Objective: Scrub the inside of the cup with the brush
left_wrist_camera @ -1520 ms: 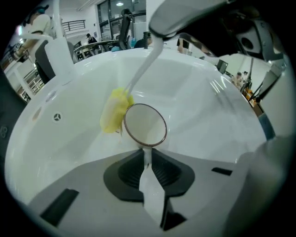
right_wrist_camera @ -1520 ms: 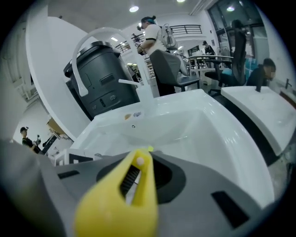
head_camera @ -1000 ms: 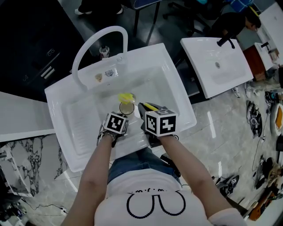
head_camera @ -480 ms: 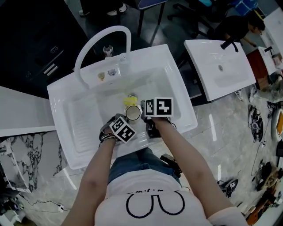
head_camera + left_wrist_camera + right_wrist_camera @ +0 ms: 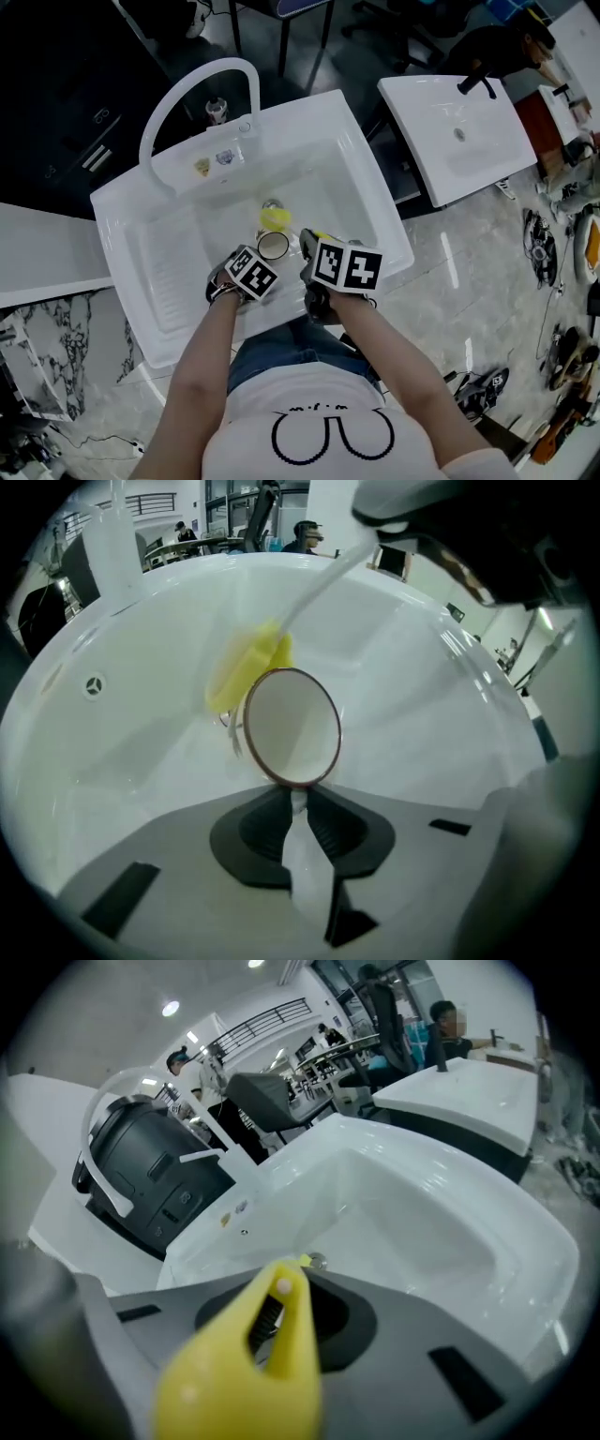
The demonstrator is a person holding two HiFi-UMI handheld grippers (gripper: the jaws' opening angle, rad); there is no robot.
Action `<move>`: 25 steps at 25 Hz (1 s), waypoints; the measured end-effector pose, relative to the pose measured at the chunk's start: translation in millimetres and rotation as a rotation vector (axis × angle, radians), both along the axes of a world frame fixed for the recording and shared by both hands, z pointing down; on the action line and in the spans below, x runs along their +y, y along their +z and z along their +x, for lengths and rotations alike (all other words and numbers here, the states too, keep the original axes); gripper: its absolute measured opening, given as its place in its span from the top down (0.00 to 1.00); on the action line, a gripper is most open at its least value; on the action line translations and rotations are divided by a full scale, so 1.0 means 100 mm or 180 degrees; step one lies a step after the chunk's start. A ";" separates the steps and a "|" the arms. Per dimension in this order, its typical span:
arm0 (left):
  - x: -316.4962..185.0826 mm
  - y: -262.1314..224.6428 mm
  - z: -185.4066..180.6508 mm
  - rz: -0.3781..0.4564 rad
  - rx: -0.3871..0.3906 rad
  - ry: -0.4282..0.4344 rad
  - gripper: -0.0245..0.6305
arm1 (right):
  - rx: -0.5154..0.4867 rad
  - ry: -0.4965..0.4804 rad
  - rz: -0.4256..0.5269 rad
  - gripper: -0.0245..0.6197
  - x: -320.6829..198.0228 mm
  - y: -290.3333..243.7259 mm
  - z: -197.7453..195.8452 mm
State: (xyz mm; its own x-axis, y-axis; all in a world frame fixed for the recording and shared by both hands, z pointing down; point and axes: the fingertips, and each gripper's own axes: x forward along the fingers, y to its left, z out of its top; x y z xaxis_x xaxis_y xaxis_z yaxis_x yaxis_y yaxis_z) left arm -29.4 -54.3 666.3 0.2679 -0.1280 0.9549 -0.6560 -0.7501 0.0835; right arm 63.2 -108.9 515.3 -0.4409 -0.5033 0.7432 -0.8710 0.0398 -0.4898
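Cup [image 5: 291, 726] is held over the sink [image 5: 337, 187], close to its front rim. It's pinched by the left gripper [image 5: 295, 803], whose jaws are clamped on a white part just under the brown-edged rim, and the mouth is turned back at that gripper. Compared with half a second ago, the right gripper [image 5: 277, 1321] has been pulled back toward the sink's front rim; its marker cube [image 5: 347, 266] was level with the cup then. Its jaws are closed on the brush [image 5: 246, 1382] by the yellow handle. Only white wall can be seen inside the cup. The brush's yellow head [image 5: 246, 672] is parked outside, right behind the far rim. Deeper into the sink the drain [image 5: 271, 203] is seen, with the arched tap [image 5: 254, 94] at the back rim.
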 end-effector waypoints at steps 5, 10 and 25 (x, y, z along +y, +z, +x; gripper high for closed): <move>-0.14 -0.02 0.00 -0.0164 0.0397 -0.0572 0.87 | -0.0252 0.0530 0.0092 0.90 0.10 -0.16 0.10; -0.20 -0.07 0.01 -0.0357 0.0744 -0.1055 0.87 | -0.0210 0.0540 0.0169 0.90 0.01 -0.07 -0.05; -0.16 -0.02 0.04 -0.0306 0.0709 -0.0866 0.87 | -0.0199 0.0455 -0.0522 0.90 -0.38 0.48 -0.10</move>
